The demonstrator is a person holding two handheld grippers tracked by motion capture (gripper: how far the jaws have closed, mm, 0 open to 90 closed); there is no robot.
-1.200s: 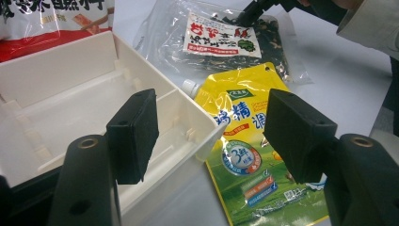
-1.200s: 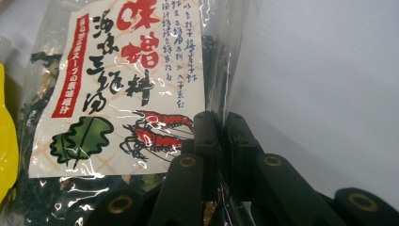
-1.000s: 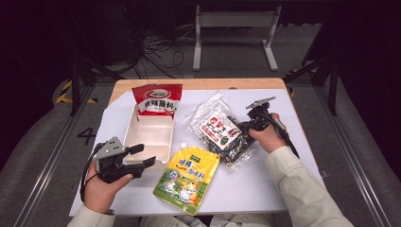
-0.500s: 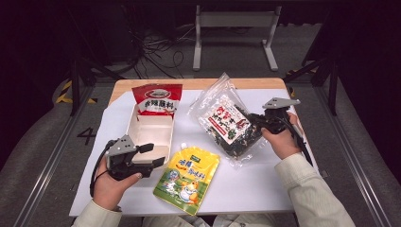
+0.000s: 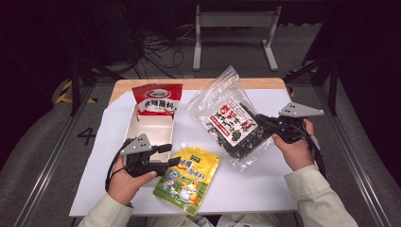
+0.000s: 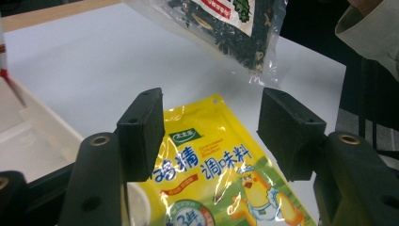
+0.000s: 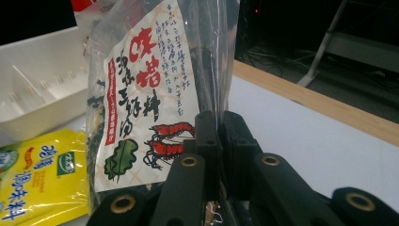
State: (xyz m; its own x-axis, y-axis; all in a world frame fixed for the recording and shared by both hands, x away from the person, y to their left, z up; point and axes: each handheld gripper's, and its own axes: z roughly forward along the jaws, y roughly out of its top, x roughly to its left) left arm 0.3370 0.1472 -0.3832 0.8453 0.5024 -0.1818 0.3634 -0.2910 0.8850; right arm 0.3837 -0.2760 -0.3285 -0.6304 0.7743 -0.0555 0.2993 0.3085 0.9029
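Observation:
My right gripper (image 5: pixel 261 120) is shut on the edge of a clear seaweed bag (image 5: pixel 231 125) with a white printed label and holds it tilted above the table. In the right gripper view the bag (image 7: pixel 141 103) hangs upright from the closed jaws of that gripper (image 7: pixel 220 136). A yellow seasoning pouch (image 5: pixel 189 179) lies flat on the white sheet. My left gripper (image 5: pixel 170 155) sits at the pouch's upper left corner. Its jaws have just been closing but still stand apart, and the pouch (image 6: pixel 221 174) shows between them, untouched, in that gripper's (image 6: pixel 211 127) own view.
A white tray (image 5: pixel 153 130) lies left of centre, with a red and white packet (image 5: pixel 157 99) at its far end. The white sheet (image 5: pixel 265 189) covers most of the wooden table (image 5: pixel 189 84). Dark floor and metal frames surround it.
The right gripper has carried the seaweed bag up and to the right. The left gripper has slid right toward the yellow pouch, and its jaws have narrowed a little.

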